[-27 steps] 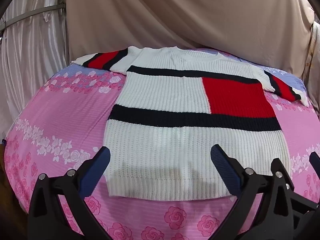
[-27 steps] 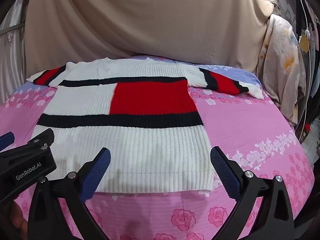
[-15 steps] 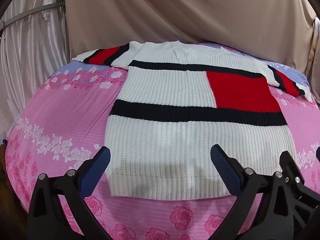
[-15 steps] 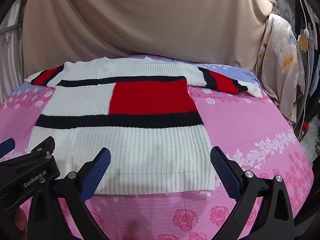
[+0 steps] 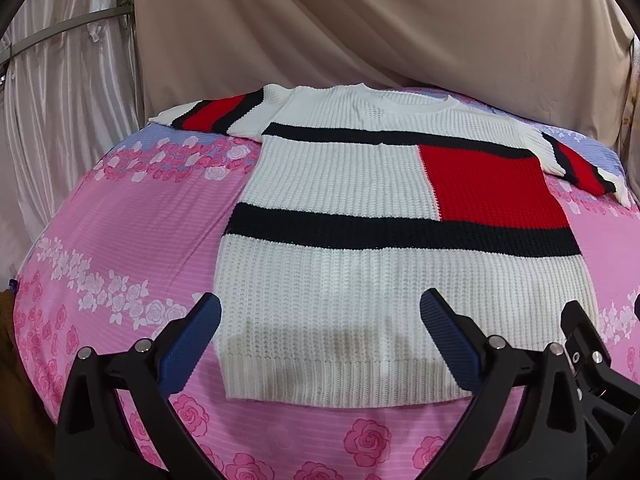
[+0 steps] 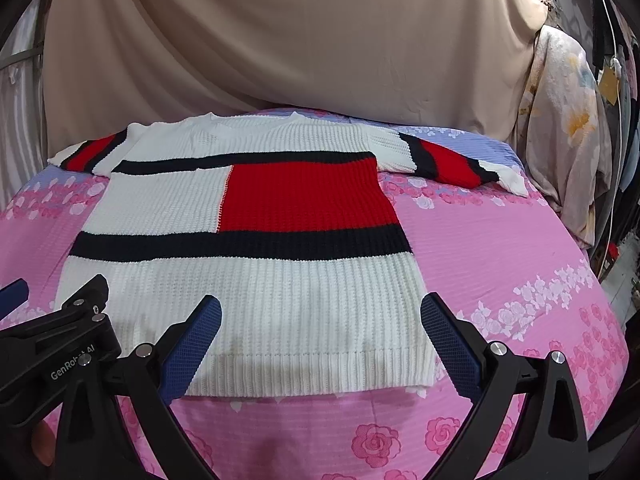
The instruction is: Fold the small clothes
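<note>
Left wrist view: we see a chunky ribbed sweater [image 5: 360, 288], white with black bands and a red block, flat on the pink floral bedsheet [image 5: 120, 240]. Our left tool [image 5: 320, 336] is spread above its hem.

Right wrist view: the right tool [image 6: 320, 336] is spread too, empty, with the beige curtain [image 6: 300, 40] far behind.

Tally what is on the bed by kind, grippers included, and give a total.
Sweater: 1
Grippers: 2, the left gripper and the right gripper, both open and holding nothing
Total: 3
</note>
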